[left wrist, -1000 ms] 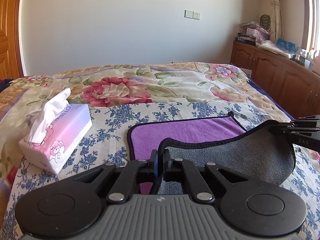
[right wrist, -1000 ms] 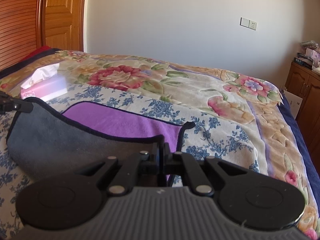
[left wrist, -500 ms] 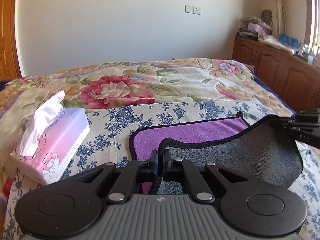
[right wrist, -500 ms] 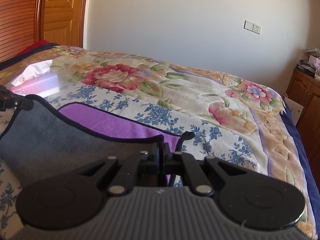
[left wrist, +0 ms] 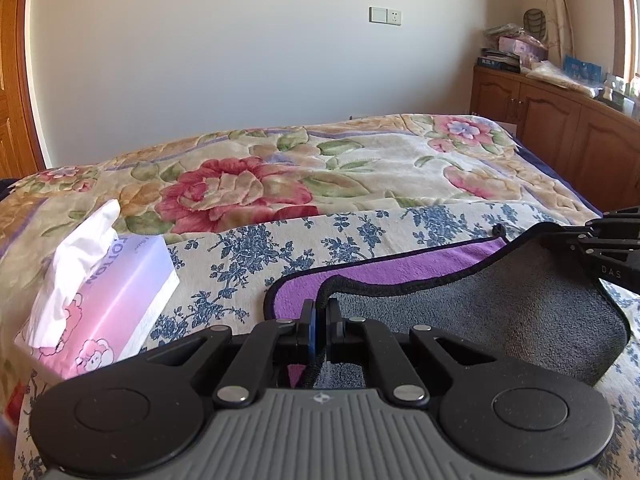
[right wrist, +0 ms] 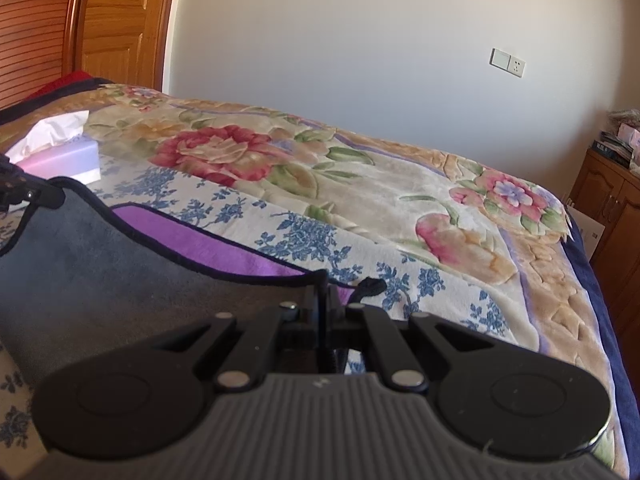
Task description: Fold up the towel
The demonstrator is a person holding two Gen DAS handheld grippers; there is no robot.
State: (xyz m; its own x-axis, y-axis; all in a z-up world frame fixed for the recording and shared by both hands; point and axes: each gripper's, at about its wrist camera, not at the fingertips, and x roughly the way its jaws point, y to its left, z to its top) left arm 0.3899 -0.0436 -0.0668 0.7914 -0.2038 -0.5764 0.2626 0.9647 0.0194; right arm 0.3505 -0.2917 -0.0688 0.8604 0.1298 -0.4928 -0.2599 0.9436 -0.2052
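Towel [left wrist: 500, 308]: purple face, grey underside, black hem, near half lifted off the bed [left wrist: 360, 160].
Left gripper [left wrist: 320, 312]: jaws pinching a hem corner.
Right gripper [right wrist: 325, 300]: jaws pinching the other corner.

A bed under a floral quilt [left wrist: 360, 168] carries a blue-flowered white sheet [left wrist: 248, 248], a pink tissue box [left wrist: 120, 300] left of the left gripper [left wrist: 319, 312], and a purple-and-grey towel [left wrist: 400, 272] ahead of it.

We see the towel [left wrist: 472, 308], purple with a gray underside, its near edge lifted and folded over just ahead of each hand-held gripper.
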